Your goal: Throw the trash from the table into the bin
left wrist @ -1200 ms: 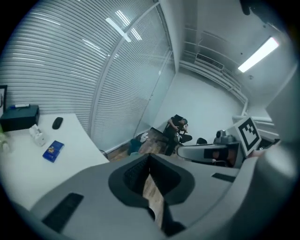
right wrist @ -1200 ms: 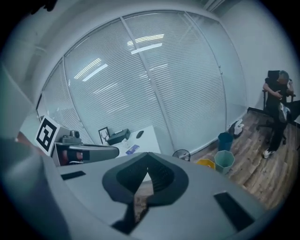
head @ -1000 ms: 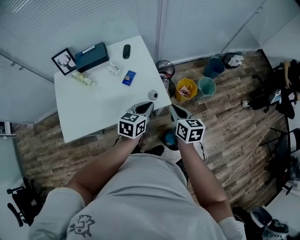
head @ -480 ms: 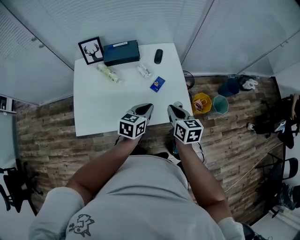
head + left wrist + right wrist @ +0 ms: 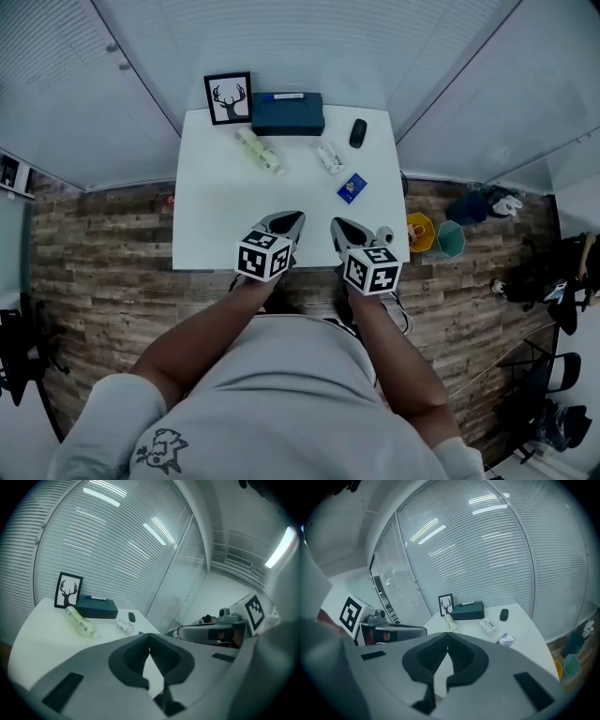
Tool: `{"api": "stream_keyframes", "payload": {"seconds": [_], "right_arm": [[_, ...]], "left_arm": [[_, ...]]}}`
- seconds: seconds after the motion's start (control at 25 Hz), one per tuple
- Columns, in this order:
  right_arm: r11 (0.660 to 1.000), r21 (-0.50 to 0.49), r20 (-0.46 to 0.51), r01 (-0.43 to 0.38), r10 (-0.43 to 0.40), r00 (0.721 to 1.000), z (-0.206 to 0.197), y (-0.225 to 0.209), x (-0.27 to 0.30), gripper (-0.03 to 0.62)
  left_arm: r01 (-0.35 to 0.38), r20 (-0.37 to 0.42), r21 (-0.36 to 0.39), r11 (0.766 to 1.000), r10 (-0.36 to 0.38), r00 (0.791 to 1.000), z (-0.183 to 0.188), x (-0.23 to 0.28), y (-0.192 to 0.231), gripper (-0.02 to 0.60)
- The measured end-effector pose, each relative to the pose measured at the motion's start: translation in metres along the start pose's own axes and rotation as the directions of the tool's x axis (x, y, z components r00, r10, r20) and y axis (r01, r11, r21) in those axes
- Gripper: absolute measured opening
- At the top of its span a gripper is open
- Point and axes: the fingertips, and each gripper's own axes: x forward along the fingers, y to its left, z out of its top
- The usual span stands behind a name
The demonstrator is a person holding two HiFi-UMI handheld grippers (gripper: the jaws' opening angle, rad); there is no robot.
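On the white table point(image 5: 216, 225) lie a pale green plastic bottle point(image 5: 259, 150), a crumpled clear bottle point(image 5: 330, 157) and a blue packet point(image 5: 352, 187). A small grey cup point(image 5: 383, 233) sits at the table's front right corner. My left gripper point(image 5: 289, 223) and right gripper point(image 5: 339, 230) hover side by side over the near table edge, both shut with nothing between the jaws. The left gripper view shows the green bottle point(image 5: 80, 622) and the crumpled bottle point(image 5: 125, 626) ahead. In the right gripper view the same bottle point(image 5: 450, 621), crumpled bottle point(image 5: 489, 626) and packet point(image 5: 506, 640) lie beyond the tips point(image 5: 448, 648).
A framed deer picture point(image 5: 229, 97), a dark teal box point(image 5: 288, 113) and a black mouse point(image 5: 357, 133) stand along the table's far side. On the wooden floor right of the table are a yellow bin point(image 5: 420, 231) and a teal bin point(image 5: 449, 239). Blinds enclose the far walls.
The view has swung so the table sits centred ahead instead of up at the left. Both grippers, still shut and side by side, now hang over its near edge; the bins have slid right.
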Motion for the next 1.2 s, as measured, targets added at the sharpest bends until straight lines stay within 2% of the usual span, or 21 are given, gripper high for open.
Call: {"api": "stream_keyframes", "payload": {"seconds": [0.32, 0.48, 0.76, 1.0, 1.2], "right_arm": [[0.996, -0.050, -0.025, -0.071, 0.070, 0.997, 0.011, 0.050, 0.045, 0.006], [0.992, -0.048, -0.043, -0.119, 0.117, 0.992, 0.009, 0.066, 0.064, 0.006], [0.982, -0.049, -0.087, -0.180, 0.175, 0.981, 0.001, 0.069, 0.086, 0.007], [0.975, -0.077, -0.102, -0.210, 0.202, 0.974, 0.016, 0.054, 0.105, 0.006], [0.961, -0.094, -0.134, -0.259, 0.246, 0.960, 0.023, 0.040, 0.117, 0.008]], "left_arm": [[-0.066, 0.052, -0.034, 0.997, 0.068, 0.996, 0.012, -0.037, 0.050, 0.006], [-0.097, 0.053, -0.056, 0.994, 0.100, 0.994, 0.005, -0.047, 0.070, 0.006], [-0.174, 0.061, -0.105, 0.979, 0.181, 0.982, -0.003, -0.056, 0.091, 0.006], [-0.167, 0.067, -0.102, 0.981, 0.174, 0.982, 0.007, -0.039, 0.088, 0.006], [-0.213, 0.084, -0.153, 0.965, 0.227, 0.970, 0.017, -0.021, 0.097, 0.006]]}}
